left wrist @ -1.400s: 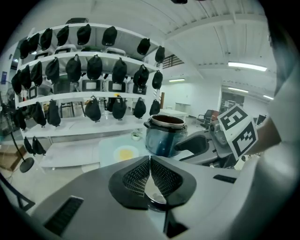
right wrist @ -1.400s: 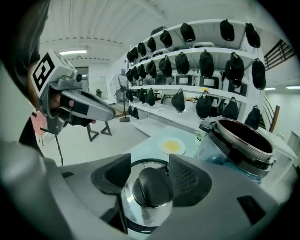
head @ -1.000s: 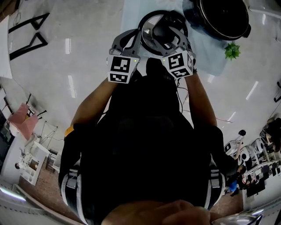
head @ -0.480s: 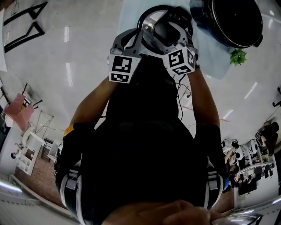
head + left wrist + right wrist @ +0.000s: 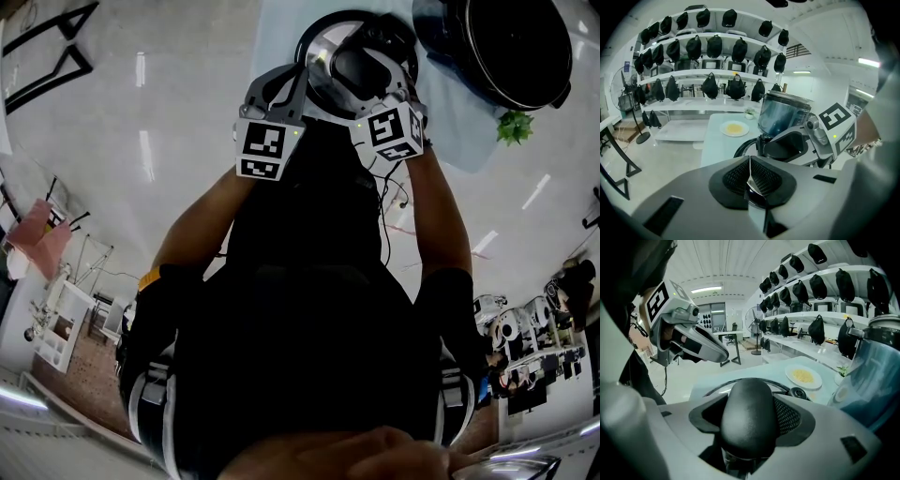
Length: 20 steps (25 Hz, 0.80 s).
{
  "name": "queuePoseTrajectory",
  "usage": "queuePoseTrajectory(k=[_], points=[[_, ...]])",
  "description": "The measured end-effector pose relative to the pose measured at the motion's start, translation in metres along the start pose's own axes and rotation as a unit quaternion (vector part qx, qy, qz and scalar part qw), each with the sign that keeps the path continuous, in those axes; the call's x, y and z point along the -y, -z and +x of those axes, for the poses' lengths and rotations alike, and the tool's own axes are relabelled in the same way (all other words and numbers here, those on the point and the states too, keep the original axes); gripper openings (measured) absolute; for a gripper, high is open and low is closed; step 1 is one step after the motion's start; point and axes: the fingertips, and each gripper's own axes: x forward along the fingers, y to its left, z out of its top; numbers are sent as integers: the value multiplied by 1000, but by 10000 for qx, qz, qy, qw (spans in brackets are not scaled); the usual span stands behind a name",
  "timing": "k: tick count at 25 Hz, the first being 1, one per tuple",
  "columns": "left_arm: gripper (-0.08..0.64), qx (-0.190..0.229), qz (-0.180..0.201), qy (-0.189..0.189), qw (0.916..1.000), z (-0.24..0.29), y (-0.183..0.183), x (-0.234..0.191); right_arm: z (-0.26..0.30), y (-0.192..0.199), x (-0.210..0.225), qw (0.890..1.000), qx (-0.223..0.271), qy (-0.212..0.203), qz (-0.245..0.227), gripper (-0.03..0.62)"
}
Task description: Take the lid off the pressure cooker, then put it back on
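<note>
The first half looked done: the lid (image 5: pixel 321 58) was off the pressure cooker (image 5: pixel 511 42) and hung to the left of the open pot, above the pale tabletop (image 5: pixel 281 28); whether it touched that surface could not be told. The right gripper (image 5: pixel 749 418) carried it, its jaws clamped on the black knob (image 5: pixel 746 401) at the lid's centre. The left gripper (image 5: pixel 750 176) was beside it, pads pressed together with nothing between them, taking no part in the hold. What remained, by my reading, was the whole second half: bringing the lid over the pot's mouth, lowering it and seating it.

Against the frame a second before, the grasp on the knob was the same and the left gripper sat in much the same spot; the cooker and the small green plant (image 5: pixel 514 127) had slid rightward in the head view, more likely a turn of the head than any shift of the pot. The lid appeared a little farther from the cooker, not nearer.
</note>
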Motion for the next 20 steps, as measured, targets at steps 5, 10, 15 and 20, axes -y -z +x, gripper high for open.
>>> queuePoseTrajectory(k=[5, 10, 15, 20], points=[[14, 23, -3, 50, 10000, -3, 2, 3, -1, 2, -1, 10000, 28, 4, 94, 301], [14, 44, 99, 137, 9998, -7, 3, 7, 0, 3, 1, 9996, -97, 63, 241, 291], [14, 191, 149, 179, 9995, -21, -11, 7, -5, -8, 1, 9993, -228, 79, 301, 288], [14, 528, 136, 167, 9984, -55, -44, 3, -26, -42, -10, 9993, -50, 194, 316, 288]])
